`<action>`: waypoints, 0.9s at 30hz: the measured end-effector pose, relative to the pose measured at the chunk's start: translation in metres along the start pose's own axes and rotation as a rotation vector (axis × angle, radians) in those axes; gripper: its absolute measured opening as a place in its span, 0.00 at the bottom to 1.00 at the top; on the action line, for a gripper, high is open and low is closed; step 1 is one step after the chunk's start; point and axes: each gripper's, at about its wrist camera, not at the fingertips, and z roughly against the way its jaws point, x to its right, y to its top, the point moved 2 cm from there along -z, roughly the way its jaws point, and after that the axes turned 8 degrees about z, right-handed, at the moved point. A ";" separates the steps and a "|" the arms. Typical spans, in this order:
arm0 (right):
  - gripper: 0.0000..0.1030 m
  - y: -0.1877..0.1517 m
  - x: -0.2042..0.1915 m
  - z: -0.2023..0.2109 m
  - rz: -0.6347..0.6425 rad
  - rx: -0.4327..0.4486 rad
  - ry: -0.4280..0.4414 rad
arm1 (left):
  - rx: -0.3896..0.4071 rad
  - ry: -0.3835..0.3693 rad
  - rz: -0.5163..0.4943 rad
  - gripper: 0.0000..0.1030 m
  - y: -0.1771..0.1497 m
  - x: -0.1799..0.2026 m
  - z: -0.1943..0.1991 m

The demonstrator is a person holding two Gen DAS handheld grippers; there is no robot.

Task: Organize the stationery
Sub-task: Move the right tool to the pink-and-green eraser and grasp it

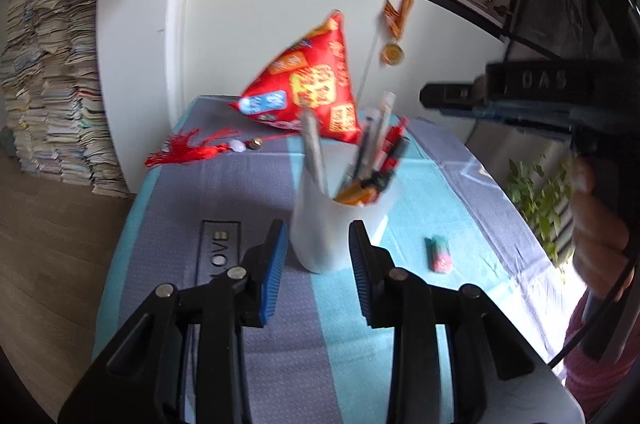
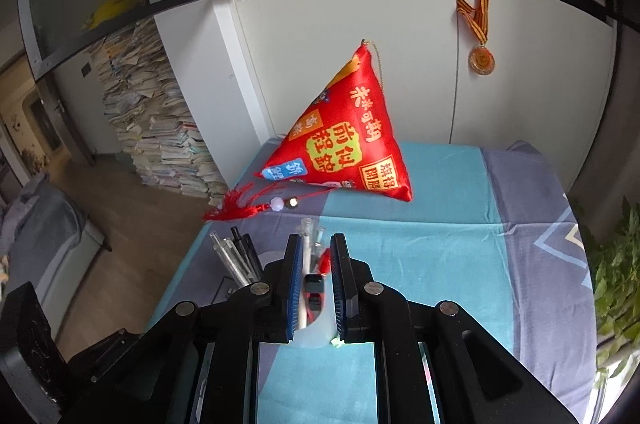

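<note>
A white cup full of pens stands on the blue and grey tablecloth. My left gripper is open. Its blue pads flank the cup's lower part from the near side, and I see no pad pressing on it. My right gripper hovers to the right of the pen tops, held by a hand. In the right wrist view its jaws stand a narrow gap apart. Pens and the cup's rim show through that gap, ungripped. A green and pink eraser lies right of the cup.
A red triangular cushion with a red tassel sits at the table's far side against white cabinet doors. A medal hangs there. A tall stack of books stands on the floor at left, and a plant at right.
</note>
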 end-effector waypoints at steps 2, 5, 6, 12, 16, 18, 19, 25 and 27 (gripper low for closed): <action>0.19 -0.004 0.014 0.010 -0.034 0.010 -0.003 | -0.031 -0.038 -0.044 0.27 -0.006 0.011 -0.004; 0.28 -0.013 0.037 0.014 -0.082 -0.018 -0.042 | -0.061 -0.080 -0.097 0.26 -0.014 0.029 -0.010; 0.30 -0.017 0.043 0.012 -0.090 -0.037 -0.063 | -0.072 -0.090 -0.117 0.26 -0.016 0.036 -0.014; 0.30 -0.065 0.085 -0.037 -0.201 -0.319 -0.159 | -0.139 -0.098 -0.178 0.26 -0.029 0.059 -0.039; 0.30 -0.092 0.098 -0.063 -0.286 -0.439 -0.130 | -0.135 -0.071 -0.175 0.26 -0.032 0.055 -0.041; 0.30 -0.096 0.100 -0.069 -0.296 -0.452 -0.134 | -0.136 -0.053 -0.165 0.26 -0.033 0.050 -0.040; 0.30 -0.097 0.099 -0.070 -0.296 -0.453 -0.131 | -0.137 -0.046 -0.160 0.26 -0.033 0.048 -0.040; 0.30 -0.096 0.093 -0.087 -0.295 -0.489 -0.124 | -0.136 -0.030 -0.160 0.26 -0.033 0.045 -0.038; 0.30 -0.094 0.086 -0.089 -0.264 -0.478 -0.159 | -0.139 -0.031 -0.166 0.27 -0.035 0.047 -0.038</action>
